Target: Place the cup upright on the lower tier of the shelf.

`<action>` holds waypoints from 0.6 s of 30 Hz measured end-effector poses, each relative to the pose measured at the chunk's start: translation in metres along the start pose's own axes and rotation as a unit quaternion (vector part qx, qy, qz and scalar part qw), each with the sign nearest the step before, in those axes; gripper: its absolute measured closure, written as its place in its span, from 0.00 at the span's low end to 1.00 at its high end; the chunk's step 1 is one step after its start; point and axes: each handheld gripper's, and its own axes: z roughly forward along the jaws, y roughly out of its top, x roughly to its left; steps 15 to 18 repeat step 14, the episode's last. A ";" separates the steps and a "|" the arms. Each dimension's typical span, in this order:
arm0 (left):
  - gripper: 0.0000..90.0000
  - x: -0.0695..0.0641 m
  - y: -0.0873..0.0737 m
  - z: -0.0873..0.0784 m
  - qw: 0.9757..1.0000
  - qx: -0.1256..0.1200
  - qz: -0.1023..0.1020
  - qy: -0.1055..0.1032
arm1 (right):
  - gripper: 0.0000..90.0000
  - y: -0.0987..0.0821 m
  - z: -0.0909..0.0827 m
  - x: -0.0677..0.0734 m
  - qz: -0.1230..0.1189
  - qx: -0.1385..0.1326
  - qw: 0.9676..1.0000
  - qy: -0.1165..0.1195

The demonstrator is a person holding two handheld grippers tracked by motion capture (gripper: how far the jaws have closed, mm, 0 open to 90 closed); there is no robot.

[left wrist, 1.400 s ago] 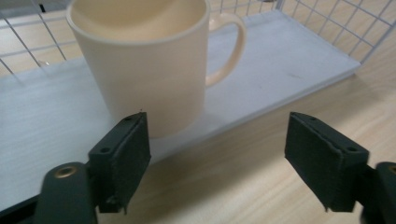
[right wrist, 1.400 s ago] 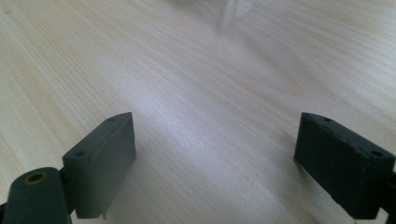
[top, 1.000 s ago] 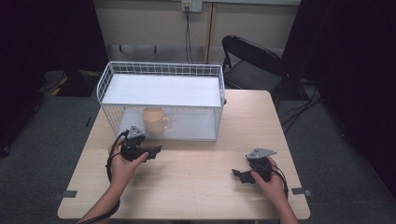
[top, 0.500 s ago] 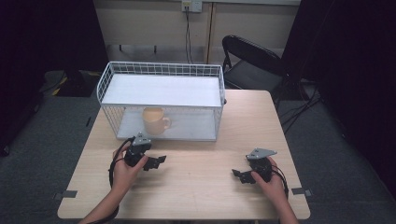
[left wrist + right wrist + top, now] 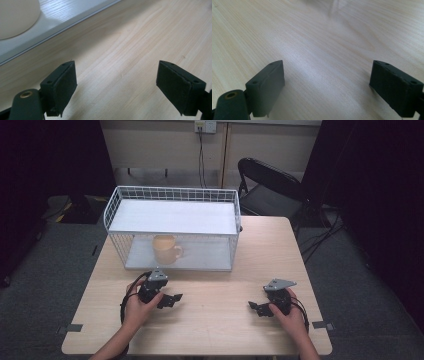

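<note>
A pale orange mug (image 5: 166, 249) stands inside a white wire basket (image 5: 172, 234) at the back of the wooden table (image 5: 215, 330). A white board covers the basket's top. My left gripper (image 5: 171, 300) rests low over the table just in front of the basket, jaws open and pointing right. In the left gripper view its jaws (image 5: 116, 82) are wide apart over bare wood. The mug's rounded side (image 5: 15, 17) and the basket's white floor (image 5: 62, 17) lie at the upper left. My right gripper (image 5: 255, 307) sits near the front right, jaws open and pointing left, with bare wood between them (image 5: 327, 85).
A black folding chair (image 5: 270, 185) stands behind the table's far right corner. Bare tabletop lies between the two grippers. Dark carpet surrounds the table. A blurred basket corner (image 5: 332, 7) shows at the top of the right gripper view.
My left hand has drawn back from the basket's front toward the person, slightly right and lower. The right hand has stayed put. The mug has not moved.
</note>
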 end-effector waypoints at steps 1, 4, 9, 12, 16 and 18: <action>0.18 0.000 0.000 0.000 1.000 0.003 0.002 0.001 | 0.13 0.000 0.000 0.000 0.000 0.000 1.000 0.000; 0.18 -0.001 -0.003 0.002 1.000 0.011 0.009 0.001 | 0.13 0.000 0.000 0.000 0.000 0.000 1.000 0.000; 0.18 -0.002 -0.005 0.002 1.000 0.009 0.021 0.000 | 0.13 0.000 0.000 -0.001 0.000 0.000 1.000 0.003; 0.18 -0.002 -0.006 0.002 1.000 0.009 0.026 -0.001 | 0.13 0.000 0.000 -0.001 -0.001 0.001 1.000 0.004; 0.18 -0.001 -0.007 0.003 1.000 0.016 0.026 -0.003 | 0.13 0.000 0.000 -0.001 -0.001 0.001 1.000 0.004; 0.18 -0.001 -0.007 0.003 1.000 0.016 0.026 -0.003 | 0.13 0.000 0.000 -0.001 -0.001 0.001 1.000 0.004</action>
